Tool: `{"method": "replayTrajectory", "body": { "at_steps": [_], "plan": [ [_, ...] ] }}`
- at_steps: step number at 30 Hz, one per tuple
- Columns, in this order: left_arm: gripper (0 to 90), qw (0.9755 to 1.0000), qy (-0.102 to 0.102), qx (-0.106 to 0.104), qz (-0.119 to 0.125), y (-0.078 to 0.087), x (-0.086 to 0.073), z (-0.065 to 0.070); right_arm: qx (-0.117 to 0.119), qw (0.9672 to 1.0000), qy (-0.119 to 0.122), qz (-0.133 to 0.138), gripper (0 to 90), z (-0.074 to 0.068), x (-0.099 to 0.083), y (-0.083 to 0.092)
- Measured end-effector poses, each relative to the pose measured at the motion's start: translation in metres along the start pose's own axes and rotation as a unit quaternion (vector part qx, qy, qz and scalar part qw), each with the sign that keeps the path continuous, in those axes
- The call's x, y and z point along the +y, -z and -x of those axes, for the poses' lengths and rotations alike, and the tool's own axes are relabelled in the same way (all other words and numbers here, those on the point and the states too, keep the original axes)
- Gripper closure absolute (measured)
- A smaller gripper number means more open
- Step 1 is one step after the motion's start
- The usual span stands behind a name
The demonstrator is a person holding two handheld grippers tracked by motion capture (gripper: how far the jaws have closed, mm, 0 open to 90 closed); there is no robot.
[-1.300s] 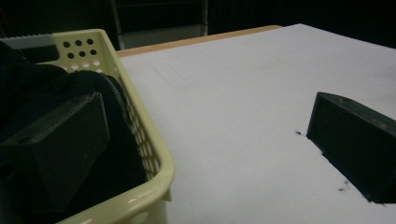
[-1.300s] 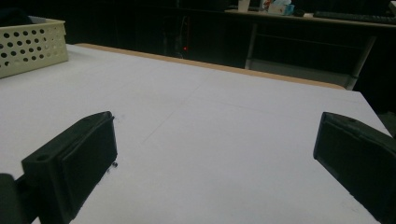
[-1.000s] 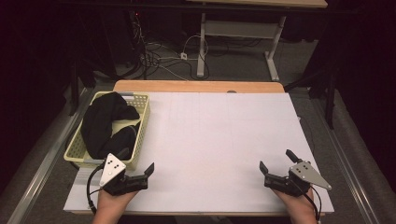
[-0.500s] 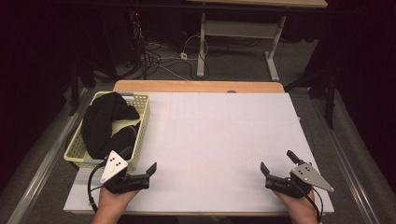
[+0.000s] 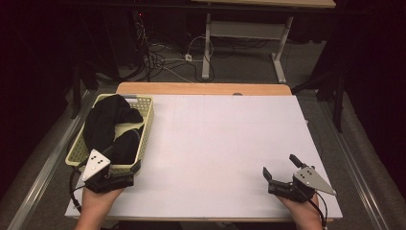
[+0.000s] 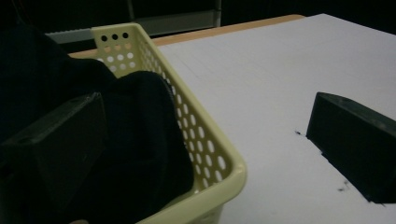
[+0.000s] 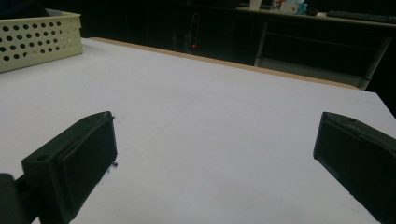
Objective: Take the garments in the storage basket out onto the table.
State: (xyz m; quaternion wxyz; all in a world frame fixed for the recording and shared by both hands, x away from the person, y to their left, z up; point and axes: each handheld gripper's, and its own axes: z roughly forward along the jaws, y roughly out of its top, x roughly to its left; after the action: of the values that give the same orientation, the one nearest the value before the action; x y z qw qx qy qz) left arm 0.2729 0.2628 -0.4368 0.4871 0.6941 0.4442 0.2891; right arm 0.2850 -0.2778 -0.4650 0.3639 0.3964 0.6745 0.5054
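High view: my left gripper point(image 5: 125, 173) sits at the near corner of the yellow basket point(image 5: 146, 125), w/ black cloth point(image 5: 109, 125) inside; right gripper point(image 5: 282, 171) idles on the white tabletop point(image 5: 220, 143).

Left gripper view: jaws apart, straddling the basket wall point(image 6: 205, 140), one jaw over the cloth point(image 6: 140, 140). Reach step, I judge; next: dip, pinch fabric.

Right gripper view: jaws apart, nothing between; basket point(image 7: 37, 39) far off.

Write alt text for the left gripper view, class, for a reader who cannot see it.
The left gripper is open, straddling the near corner of a pale yellow perforated basket: one black jaw is over the black cloth heaped inside, the other over the white table outside. The table's tan far edge borders a dark background.
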Motion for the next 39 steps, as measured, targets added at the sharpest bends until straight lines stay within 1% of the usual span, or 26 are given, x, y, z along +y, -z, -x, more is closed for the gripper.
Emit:
{"method": "replayTrajectory", "body": {
  "at_steps": [3,5,8,12,16,18,19,21,23,24,26,28,29,31,32,33,34,35,36,37,38,39],
  "plan": [
    [0.0,1.0000,0.006,0.005,0.004,0.007,0.000,-0.012,-0.001,1.0000,0.001,0.001,0.0,0.000,0.000,0.001],
    [0.0,0.9999,0.010,0.009,0.001,0.010,-0.002,-0.021,0.000,1.0000,-0.001,0.000,0.0,0.000,0.000,0.000],
    [0.0,0.9996,0.003,0.027,-0.008,0.014,-0.005,-0.032,0.000,1.0000,-0.001,-0.002,0.0,0.000,0.000,0.000],
    [0.0,0.9986,0.009,0.051,-0.010,0.019,-0.009,-0.045,-0.001,1.0000,-0.002,-0.003,0.0,0.000,-0.001,0.000],
    [0.0,0.9978,0.017,0.064,-0.009,0.025,-0.011,-0.056,-0.002,1.0000,-0.003,-0.002,0.0,0.001,-0.001,0.000],
    [0.0,0.9968,0.015,0.077,-0.011,0.028,-0.012,-0.061,-0.002,1.0000,-0.004,-0.002,0.0,0.001,-0.001,0.001],
    [0.0,0.9959,0.014,0.089,-0.012,0.030,-0.014,-0.066,-0.001,1.0000,-0.005,-0.002,0.0,0.001,-0.002,0.001],
    [0.0,0.9951,0.026,0.095,-0.008,0.035,-0.016,-0.074,0.000,0.9999,-0.011,0.000,0.0,0.001,-0.002,0.001],
    [0.0,0.9936,0.037,0.107,-0.007,0.041,-0.020,-0.084,-0.002,1.0000,-0.007,-0.003,0.0,0.001,-0.003,0.001],
    [0.0,0.9932,0.040,0.109,-0.006,0.043,-0.021,-0.086,-0.002,1.0000,-0.008,-0.002,0.0,0.001,-0.003,0.001],
    [0.0,0.9928,0.047,0.110,-0.003,0.044,-0.022,-0.089,-0.002,1.0000,-0.005,-0.003,0.0,0.001,-0.003,0.002],
    [0.0,0.9929,0.045,0.110,-0.004,0.044,-0.022,-0.089,-0.003,1.0000,-0.005,-0.005,0.0,0.001,-0.003,0.002],
    [0.0,0.9928,0.048,0.110,-0.004,0.044,-0.022,-0.090,-0.002,1.0000,-0.005,-0.005,0.0,0.001,-0.002,0.002],
    [0.0,0.9917,0.062,0.112,0.004,0.043,-0.021,-0.091,0.001,0.9999,-0.010,-0.003,0.0,0.001,-0.001,0.002],
    [0.0,0.9917,0.062,0.112,0.004,0.043,-0.021,-0.091,0.001,0.9999,-0.010,-0.003,0.0,0.001,-0.001,0.002],
    [0.0,0.9921,0.062,0.109,0.005,0.041,-0.019,-0.090,0.002,0.9998,-0.019,-0.002,0.1,0.002,0.000,0.001],
    [0.0,0.9925,0.047,0.113,0.002,0.037,-0.012,-0.086,0.003,0.9998,-0.018,-0.005,0.1,0.002,0.000,0.000],
    [0.0,0.9928,0.045,0.111,0.004,0.036,-0.008,-0.084,0.002,0.9998,-0.015,-0.009,0.1,0.001,0.000,-0.001],
    [0.0,0.9932,0.048,0.106,0.010,0.035,-0.003,-0.082,0.001,0.9998,-0.014,-0.011,0.1,0.001,0.000,-0.001],
    [0.0,0.9941,0.054,0.093,0.014,0.034,0.003,-0.081,0.003,0.9998,-0.016,-0.011,0.1,0.001,0.001,-0.002],
    [0.0,0.9941,0.054,0.093,0.014,0.034,0.003,-0.081,0.003,0.9998,-0.016,-0.011,0.1,0.001,0.001,-0.002],
    [0.0,0.9959,0.055,0.070,0.017,0.030,0.015,-0.079,0.007,0.9998,-0.018,-0.009,0.1,0.001,0.001,-0.001]
  ]
}}
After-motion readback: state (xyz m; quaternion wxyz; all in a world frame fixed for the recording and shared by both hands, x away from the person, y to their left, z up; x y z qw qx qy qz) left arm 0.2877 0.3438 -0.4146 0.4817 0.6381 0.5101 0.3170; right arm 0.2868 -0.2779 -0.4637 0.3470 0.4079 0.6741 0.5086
